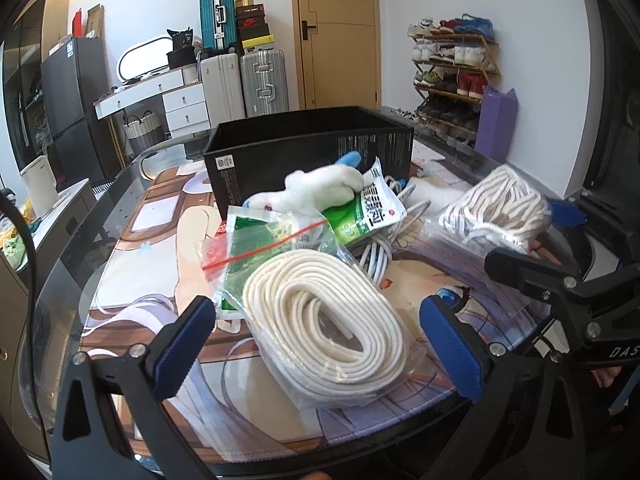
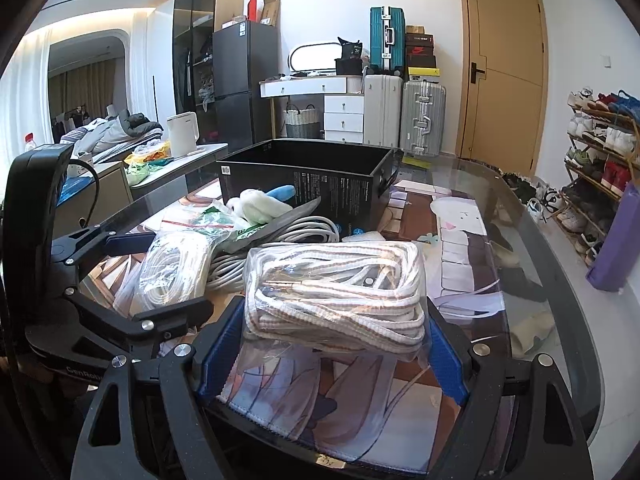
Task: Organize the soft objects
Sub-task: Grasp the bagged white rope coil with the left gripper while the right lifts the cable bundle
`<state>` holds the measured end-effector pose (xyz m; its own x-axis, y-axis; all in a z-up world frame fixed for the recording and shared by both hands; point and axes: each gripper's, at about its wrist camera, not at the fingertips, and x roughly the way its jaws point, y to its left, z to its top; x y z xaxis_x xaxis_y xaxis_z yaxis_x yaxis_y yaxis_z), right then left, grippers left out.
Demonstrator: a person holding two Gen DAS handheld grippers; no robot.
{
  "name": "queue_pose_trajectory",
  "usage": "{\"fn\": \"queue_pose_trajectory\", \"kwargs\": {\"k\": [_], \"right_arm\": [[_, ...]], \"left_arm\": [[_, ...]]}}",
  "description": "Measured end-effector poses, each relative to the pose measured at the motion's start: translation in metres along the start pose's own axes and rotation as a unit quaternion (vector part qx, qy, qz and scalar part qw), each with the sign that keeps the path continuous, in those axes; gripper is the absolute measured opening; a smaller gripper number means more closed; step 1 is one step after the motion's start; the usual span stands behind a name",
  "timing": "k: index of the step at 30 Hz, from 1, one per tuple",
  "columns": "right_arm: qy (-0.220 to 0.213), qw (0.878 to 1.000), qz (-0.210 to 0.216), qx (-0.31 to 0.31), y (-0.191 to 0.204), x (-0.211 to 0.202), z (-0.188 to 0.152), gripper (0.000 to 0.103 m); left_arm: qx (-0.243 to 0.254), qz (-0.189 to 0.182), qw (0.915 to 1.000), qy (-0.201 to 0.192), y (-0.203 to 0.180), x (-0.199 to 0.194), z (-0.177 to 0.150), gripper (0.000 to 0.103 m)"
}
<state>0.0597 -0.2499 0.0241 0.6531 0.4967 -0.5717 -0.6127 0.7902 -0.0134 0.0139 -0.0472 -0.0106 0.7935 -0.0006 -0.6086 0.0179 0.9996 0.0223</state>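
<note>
Glass table cluttered. Right gripper clamped the clear bag of striped rope; left gripper stood open, empty. Next: lift into the black cardboard box.

The bench is a rounded glass top with a printed cartoon mat covering most of it. An open black box stands on the mat toward the far edge. In front of it lie grey cable coils, green sachets, a white plush toy and a bagged cream rope coil near the near edge.
</note>
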Motion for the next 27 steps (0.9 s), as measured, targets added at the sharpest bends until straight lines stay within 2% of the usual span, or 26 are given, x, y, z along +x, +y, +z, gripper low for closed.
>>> {"fn": "queue_pose_trajectory", "kwargs": {"k": [2, 4, 5, 7, 19, 24, 27], "right_arm": [[0.000, 1.000, 0.001, 0.001, 0.000, 0.000, 0.000, 0.083], [-0.001, 1.000, 0.000, 0.001, 0.000, -0.001, 0.000, 0.083], [-0.001, 1.000, 0.000, 0.001, 0.000, -0.001, -0.001, 0.083], [-0.001, 1.000, -0.001, 0.001, 0.000, -0.001, -0.001, 0.083], [-0.016, 1.000, -0.002, 0.006, -0.001, -0.006, 0.001, 0.083], [-0.024, 1.000, -0.003, 0.007, 0.000, -0.010, 0.004, 0.083], [-0.028, 1.000, -0.002, 0.008, 0.000, -0.011, 0.005, 0.083]], "left_arm": [[-0.004, -0.003, 1.0000, 0.002, 0.003, 0.000, 0.001, 0.085], [-0.008, -0.010, 0.9999, 0.010, 0.009, 0.001, 0.002, 0.066], [-0.010, -0.012, 0.9998, 0.010, 0.011, 0.001, 0.002, 0.062], [-0.020, -0.025, 0.9995, 0.008, 0.015, -0.001, 0.003, 0.046], [-0.025, -0.068, 0.9973, -0.010, 0.020, -0.018, 0.006, 0.020], [-0.029, -0.077, 0.9964, -0.022, 0.025, -0.026, 0.007, 0.013], [-0.033, -0.083, 0.9956, -0.029, 0.026, -0.030, 0.010, 0.012]]}}
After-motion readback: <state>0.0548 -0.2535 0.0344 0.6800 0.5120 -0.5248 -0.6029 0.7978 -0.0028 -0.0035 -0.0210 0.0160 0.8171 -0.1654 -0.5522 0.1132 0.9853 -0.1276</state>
